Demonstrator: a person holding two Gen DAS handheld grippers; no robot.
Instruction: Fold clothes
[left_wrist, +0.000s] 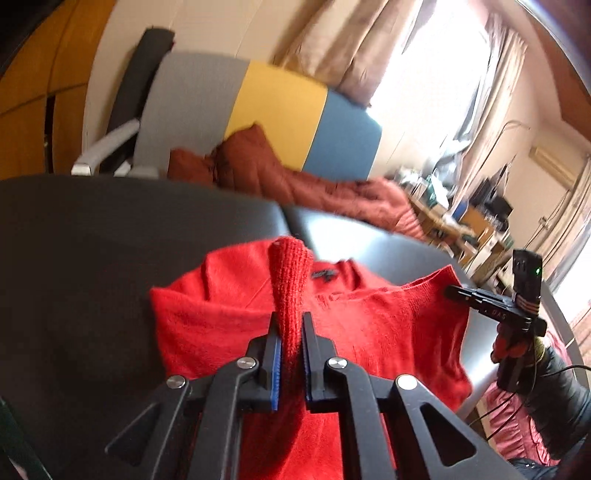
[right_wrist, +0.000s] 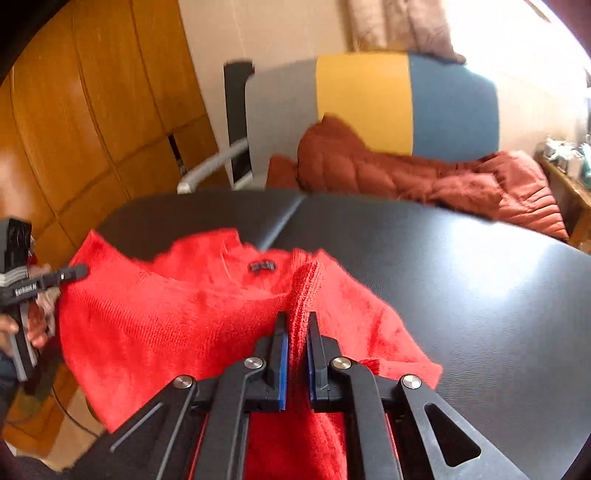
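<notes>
A bright red knit sweater (left_wrist: 369, 332) lies across the near edge of a black table (left_wrist: 92, 240), its collar label facing up. My left gripper (left_wrist: 291, 325) is shut on a ribbed fold of the sweater that sticks up between its blue pads. In the right wrist view my right gripper (right_wrist: 297, 325) is likewise shut on a ribbed edge of the red sweater (right_wrist: 166, 325). Each gripper shows in the other's view: the right gripper (left_wrist: 452, 291) pinches the sweater's right corner, and the left gripper (right_wrist: 79, 272) holds its left corner.
Behind the table stands a sofa (left_wrist: 280, 107) with grey, yellow and blue panels, with a rust-red quilted jacket (right_wrist: 424, 173) lying on it. A wooden wall (right_wrist: 92, 110) is at the left. Cluttered desks (left_wrist: 472, 221) and a bright curtained window (left_wrist: 424, 66) are at the right.
</notes>
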